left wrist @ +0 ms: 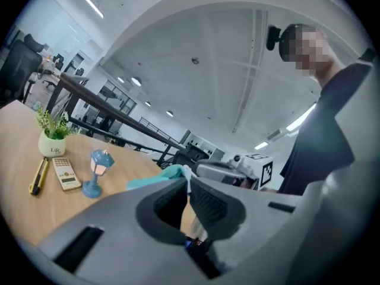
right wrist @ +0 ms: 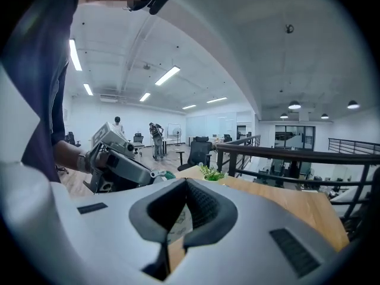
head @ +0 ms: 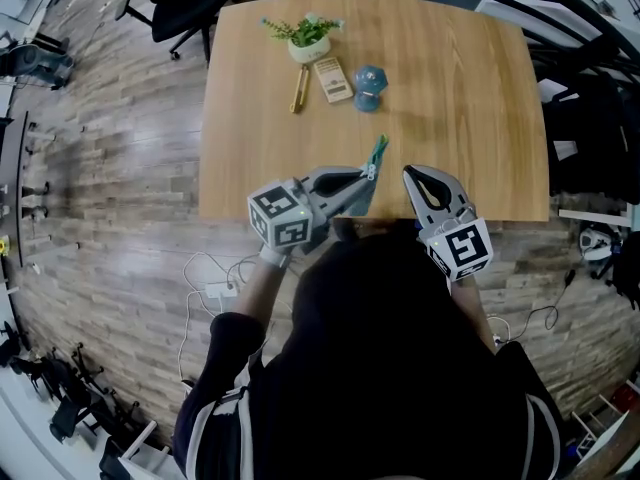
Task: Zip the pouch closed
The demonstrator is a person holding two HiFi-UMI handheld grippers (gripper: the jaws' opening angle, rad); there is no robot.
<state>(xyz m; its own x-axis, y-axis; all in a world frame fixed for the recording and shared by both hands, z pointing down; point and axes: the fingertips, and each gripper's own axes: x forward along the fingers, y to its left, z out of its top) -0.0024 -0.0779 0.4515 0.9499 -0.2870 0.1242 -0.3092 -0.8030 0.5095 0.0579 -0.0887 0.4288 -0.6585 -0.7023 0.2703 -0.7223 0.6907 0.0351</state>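
Note:
My left gripper [head: 370, 175] points right over the table's near edge and is shut on a small teal pouch [head: 377, 155], which sticks out past its fingertips. In the left gripper view the teal fabric [left wrist: 159, 178] and a pale bit of it are pinched at the tips [left wrist: 189, 180]. My right gripper [head: 410, 173] sits just to the right, shut with nothing in it, a short gap from the pouch. The right gripper view shows its closed tips [right wrist: 186, 181], with the left gripper [right wrist: 119, 166] and the teal pouch [right wrist: 168, 174] beyond. I cannot make out the zipper.
On the far side of the wooden table [head: 460, 108] stand a potted plant [head: 308, 36], a yellow tool [head: 298, 88], a small remote [head: 333, 79] and a blue lamp figurine [head: 370, 87]. A power strip [head: 220, 291] with cables lies on the floor at left. An office chair [head: 190, 8] stands behind.

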